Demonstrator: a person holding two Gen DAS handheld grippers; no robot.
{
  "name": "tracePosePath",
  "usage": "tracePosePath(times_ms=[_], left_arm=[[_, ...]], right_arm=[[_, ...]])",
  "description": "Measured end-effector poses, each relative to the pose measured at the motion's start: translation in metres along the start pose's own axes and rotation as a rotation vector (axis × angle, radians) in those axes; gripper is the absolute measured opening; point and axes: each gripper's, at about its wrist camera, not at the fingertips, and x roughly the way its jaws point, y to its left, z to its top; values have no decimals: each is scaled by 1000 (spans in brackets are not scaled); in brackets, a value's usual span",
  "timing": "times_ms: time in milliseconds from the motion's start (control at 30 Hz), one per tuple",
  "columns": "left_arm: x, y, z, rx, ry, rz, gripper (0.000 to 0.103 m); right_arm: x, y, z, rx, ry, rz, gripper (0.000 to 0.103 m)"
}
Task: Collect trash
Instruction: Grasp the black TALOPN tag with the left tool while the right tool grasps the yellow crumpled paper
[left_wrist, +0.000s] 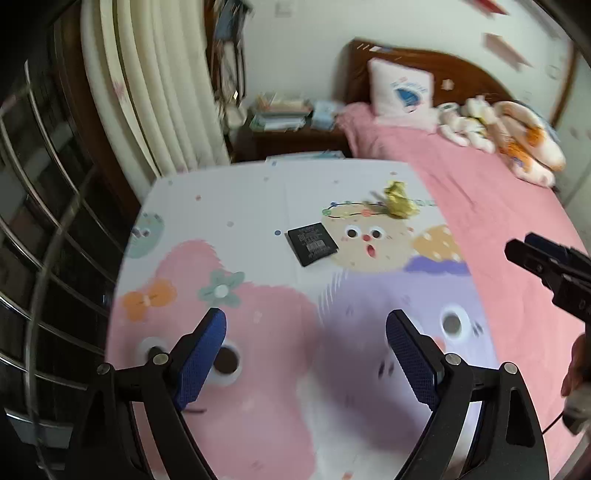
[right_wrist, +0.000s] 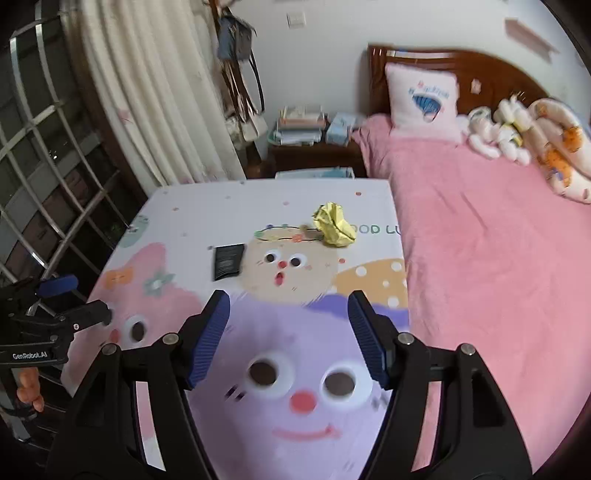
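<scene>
A crumpled yellow paper ball (right_wrist: 334, 225) (left_wrist: 399, 199) lies on the cartoon-printed mat (right_wrist: 207, 206) (left_wrist: 229, 199) spread over the bed. A flat black packet (right_wrist: 228, 261) (left_wrist: 312, 243) lies to its left on the same mat. My left gripper (left_wrist: 306, 328) hangs open above the mat's pink part, nothing between its blue pads. My right gripper (right_wrist: 288, 310) is open too, over the purple cartoon face, short of both pieces. Each gripper shows at the edge of the other's view: the right gripper (left_wrist: 546, 266), the left gripper (right_wrist: 74, 302).
The pink bedspread (right_wrist: 498, 258) runs to the right, with a pillow (right_wrist: 424, 103) and stuffed toys (right_wrist: 517, 129) by the wooden headboard. A nightstand (right_wrist: 314, 151) stacked with books stands behind the mat. Cream curtains (right_wrist: 155, 92) and a barred window (right_wrist: 44, 166) are at the left.
</scene>
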Motion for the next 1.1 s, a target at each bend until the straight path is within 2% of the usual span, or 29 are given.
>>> tracePosePath(times_ms=[133, 300, 500, 700, 800, 867, 1033, 1100], left_arm=[[86, -8, 45, -92, 74, 22, 90], [184, -9, 75, -185, 165, 66, 90], [254, -4, 84, -253, 237, 91, 88], [294, -13, 91, -261, 271, 117, 86], [311, -16, 91, -266, 292, 118, 76], [319, -18, 90, -273, 314, 115, 72], [331, -27, 94, -257, 302, 139, 71], [332, -28, 97, -261, 297, 149, 66]], right_arm=[[88, -42, 38, -9, 83, 30, 64], [178, -65, 57, -34, 149, 49, 64], [255, -75, 67, -64, 208, 62, 64], [293, -74, 61, -97, 230, 64, 64], [300, -73, 58, -110, 223, 64, 63], [302, -74, 56, -110, 224, 58, 62], [313, -81, 52, -103, 246, 73, 48], [312, -82, 51, -101, 235, 77, 44]])
